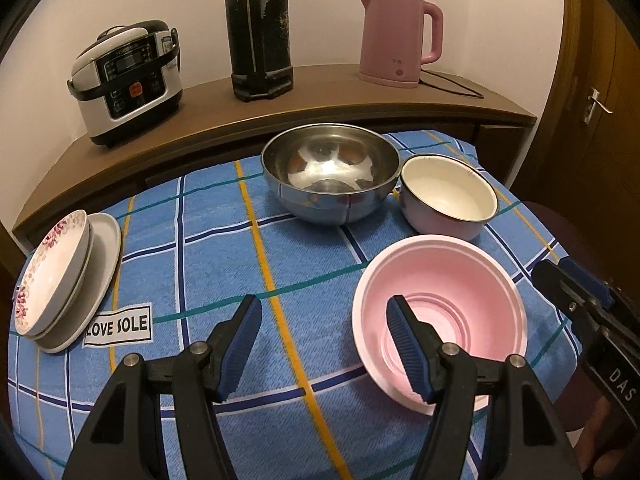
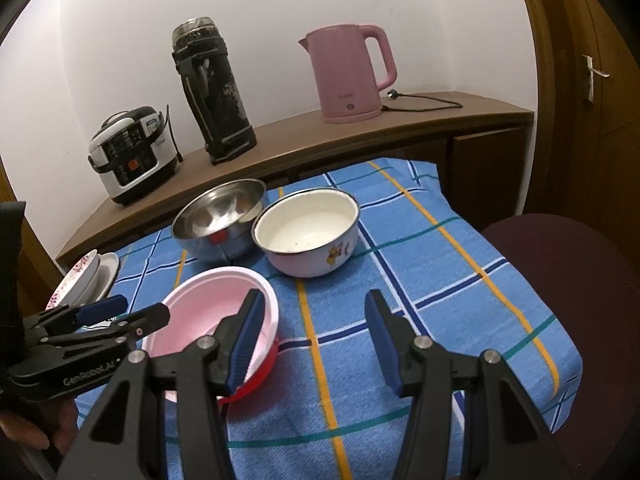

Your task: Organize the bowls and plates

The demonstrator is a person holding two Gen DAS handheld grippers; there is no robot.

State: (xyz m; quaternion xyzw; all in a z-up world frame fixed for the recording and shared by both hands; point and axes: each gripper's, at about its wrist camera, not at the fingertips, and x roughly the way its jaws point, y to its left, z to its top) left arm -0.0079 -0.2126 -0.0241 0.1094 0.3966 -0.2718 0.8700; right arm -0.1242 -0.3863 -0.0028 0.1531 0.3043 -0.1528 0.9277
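Left gripper: the left gripper (image 1: 322, 344) hovered over the near part of the blue plaid cloth (image 1: 224, 248) with its jaws wide apart and nothing between them; its right blue-padded finger (image 1: 404, 340) overlapped the pink plastic bowl in that view.
Right gripper: the right gripper (image 2: 314, 340) also stood with jaws wide and empty, above the cloth's near middle.
Pink plastic bowl: the pink plastic bowl with a white rim (image 1: 440, 312) sat upright near the cloth's near edge (the right wrist view showed a red outer underside (image 2: 256, 380)).
Steel bowl: the round stainless-steel bowl (image 1: 331, 172) stood at the far edge of the cloth, upright.
Enamel bowl: the pink enamel bowl with a cream inside and a cartoon print (image 2: 308, 232) stood just beside the steel bowl, on its right, seemingly touching it.
Plates: a floral-rimmed white dish (image 1: 52, 272) lay stacked on plain white plates (image 1: 100, 264) at the cloth's left edge.
Shelf: the wooden shelf (image 1: 320, 92) behind the cloth carried a white and black rice cooker (image 1: 126, 80), a tall black thermos flask (image 1: 258, 28) and a pink electric kettle (image 1: 394, 36).
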